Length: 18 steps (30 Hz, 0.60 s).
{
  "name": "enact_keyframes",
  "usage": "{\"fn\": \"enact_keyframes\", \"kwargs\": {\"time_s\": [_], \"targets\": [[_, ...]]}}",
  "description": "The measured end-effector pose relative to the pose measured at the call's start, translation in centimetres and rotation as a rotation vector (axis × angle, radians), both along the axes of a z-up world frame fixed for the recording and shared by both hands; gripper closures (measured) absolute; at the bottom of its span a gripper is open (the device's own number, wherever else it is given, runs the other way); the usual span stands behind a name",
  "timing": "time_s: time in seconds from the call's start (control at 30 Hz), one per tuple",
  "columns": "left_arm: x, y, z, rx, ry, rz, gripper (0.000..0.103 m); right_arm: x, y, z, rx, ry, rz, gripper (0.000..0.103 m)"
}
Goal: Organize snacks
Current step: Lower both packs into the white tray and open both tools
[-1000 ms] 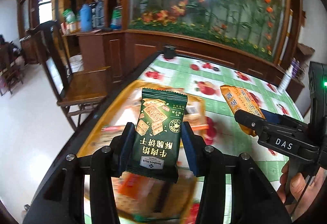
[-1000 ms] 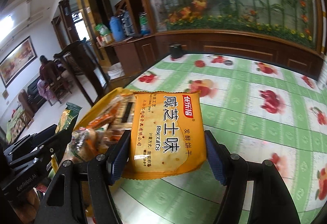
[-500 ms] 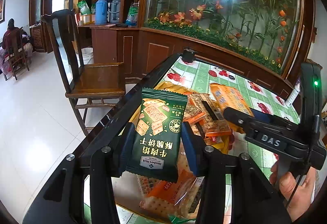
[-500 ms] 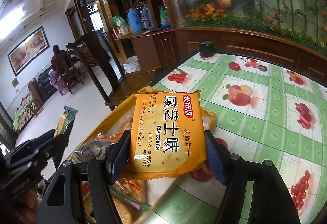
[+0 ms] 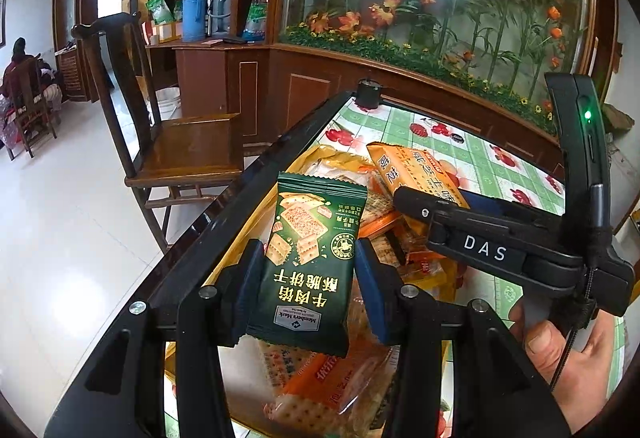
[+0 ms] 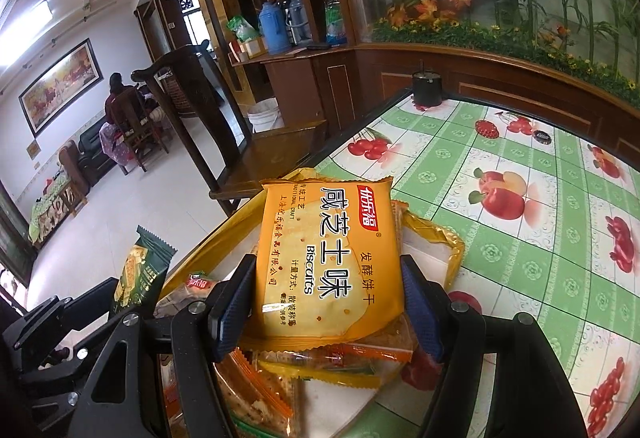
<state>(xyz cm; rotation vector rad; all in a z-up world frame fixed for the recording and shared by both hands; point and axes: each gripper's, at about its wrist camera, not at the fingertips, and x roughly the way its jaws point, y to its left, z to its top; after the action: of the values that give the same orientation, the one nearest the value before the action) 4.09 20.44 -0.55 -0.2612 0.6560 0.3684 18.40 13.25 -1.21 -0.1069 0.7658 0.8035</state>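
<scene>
my left tongs [image 5: 306, 278] are clamped on the green cracker packet [image 5: 310, 262], blue pads pressing both its long edges, packet upright with its print upside down to me. my right tongs [image 6: 326, 302] are clamped on the orange biscuit packet [image 6: 326, 258], pads tight against both sides, its face towards the camera. both packets hang over the yellow tray [image 6: 450, 246], which sits at the near corner of the bench [image 6: 520, 238] with its green checked fruit cloth. the tray is heaped with more snack packs [image 5: 340, 386], clear wrappers with orange trim, crackers showing through. from the left camera i see the right tongs coming in from the right side, the orange packet sticking out ahead of them, and a hand [image 5: 576, 350] gripping the handle below. from the right camera the left tongs sit low at the left, green packet poking up. a dark wooden chair [image 5: 180, 142] stands just beside the bench edge, and a small black pot [image 6: 427, 90] sits at the far corner.
</scene>
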Motion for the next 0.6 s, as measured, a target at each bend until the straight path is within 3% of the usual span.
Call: {"fn": "enact_keyframes", "kwargs": {"time_s": [0.6], "targets": [[0.9, -0.4, -1.2, 0.02, 0.058, 0.008, 0.058, 0.5, 1.3, -1.0, -0.025, -0.003, 0.006, 0.03]]}}
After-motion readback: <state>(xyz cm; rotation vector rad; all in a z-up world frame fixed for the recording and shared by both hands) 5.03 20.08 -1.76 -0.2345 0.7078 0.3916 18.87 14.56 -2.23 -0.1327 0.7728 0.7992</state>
